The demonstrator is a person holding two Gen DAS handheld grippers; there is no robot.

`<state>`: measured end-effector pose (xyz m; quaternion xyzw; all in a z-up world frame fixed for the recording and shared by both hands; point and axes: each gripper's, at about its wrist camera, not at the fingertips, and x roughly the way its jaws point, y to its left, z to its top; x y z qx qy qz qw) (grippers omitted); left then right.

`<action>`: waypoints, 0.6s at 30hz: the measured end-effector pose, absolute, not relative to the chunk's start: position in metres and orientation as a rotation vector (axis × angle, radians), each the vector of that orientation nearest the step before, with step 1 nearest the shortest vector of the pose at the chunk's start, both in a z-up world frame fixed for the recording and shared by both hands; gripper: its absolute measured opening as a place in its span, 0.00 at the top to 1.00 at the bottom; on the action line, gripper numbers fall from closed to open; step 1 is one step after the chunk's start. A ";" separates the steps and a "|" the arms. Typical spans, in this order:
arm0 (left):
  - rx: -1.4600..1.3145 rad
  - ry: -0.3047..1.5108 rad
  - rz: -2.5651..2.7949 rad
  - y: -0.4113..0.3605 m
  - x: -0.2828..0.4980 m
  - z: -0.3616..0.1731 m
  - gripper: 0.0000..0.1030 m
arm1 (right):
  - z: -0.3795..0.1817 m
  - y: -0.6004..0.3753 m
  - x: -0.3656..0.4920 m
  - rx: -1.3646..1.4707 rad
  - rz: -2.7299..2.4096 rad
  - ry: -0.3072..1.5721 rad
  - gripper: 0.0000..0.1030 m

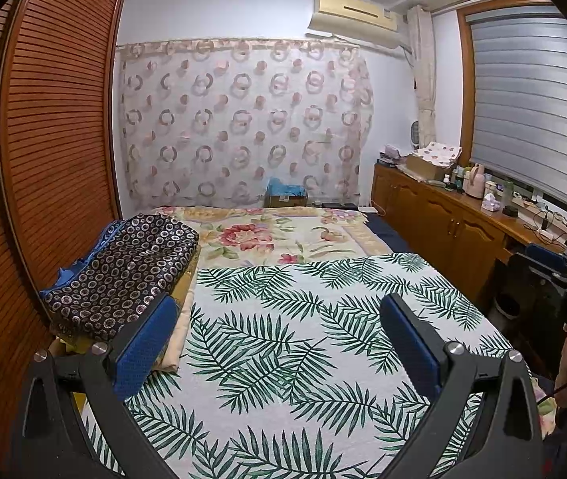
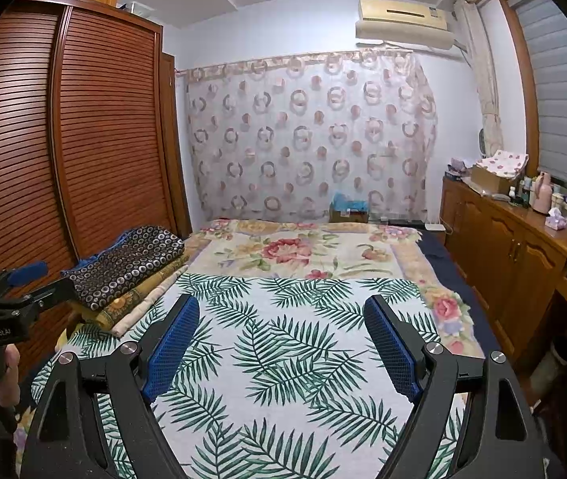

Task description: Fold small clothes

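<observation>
Bed (image 1: 283, 239) — leaf-print cloth (image 1: 303, 339), louvred wardrobe (image 1: 44, 119)

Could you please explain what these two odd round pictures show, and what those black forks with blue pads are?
There is no robot here: a person holds one hand-held gripper in each hand, and a fisheye camera on each looks forward along its two fingers. One picture is from the left gripper, the other from the right gripper; each also glimpses the other at its edge. Both stand open and hold nothing.

They hover over a bed. Nearest lies a palm-leaf cloth, spread flat, on a floral blanket. On the left edge of the bed sits a stack of folded fabrics, topped by a dark circle-patterned cloth. A slatted wooden wardrobe stands to the left and a low wooden cabinet to the right.
</observation>
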<state>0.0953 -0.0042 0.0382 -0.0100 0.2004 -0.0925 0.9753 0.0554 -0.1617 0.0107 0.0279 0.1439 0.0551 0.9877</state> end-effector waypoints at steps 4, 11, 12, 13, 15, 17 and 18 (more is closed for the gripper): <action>-0.019 0.399 -0.183 -0.004 0.095 0.037 0.01 | 0.011 -0.162 0.056 0.056 0.111 0.291 0.17; -0.018 0.401 -0.183 -0.005 0.095 0.037 0.01 | 0.011 -0.163 0.056 0.057 0.111 0.290 0.17; -0.018 0.401 -0.181 -0.006 0.095 0.037 0.01 | 0.011 -0.164 0.056 0.057 0.111 0.290 0.17; -0.019 0.402 -0.181 -0.006 0.095 0.037 0.01 | 0.011 -0.163 0.056 0.057 0.111 0.290 0.17; -0.018 0.401 -0.180 -0.006 0.095 0.037 0.01 | 0.011 -0.164 0.056 0.057 0.111 0.290 0.17; -0.019 0.402 -0.181 -0.005 0.095 0.037 0.01 | 0.011 -0.164 0.056 0.057 0.112 0.289 0.17; -0.019 0.402 -0.181 -0.005 0.095 0.037 0.01 | 0.010 -0.164 0.056 0.057 0.111 0.289 0.17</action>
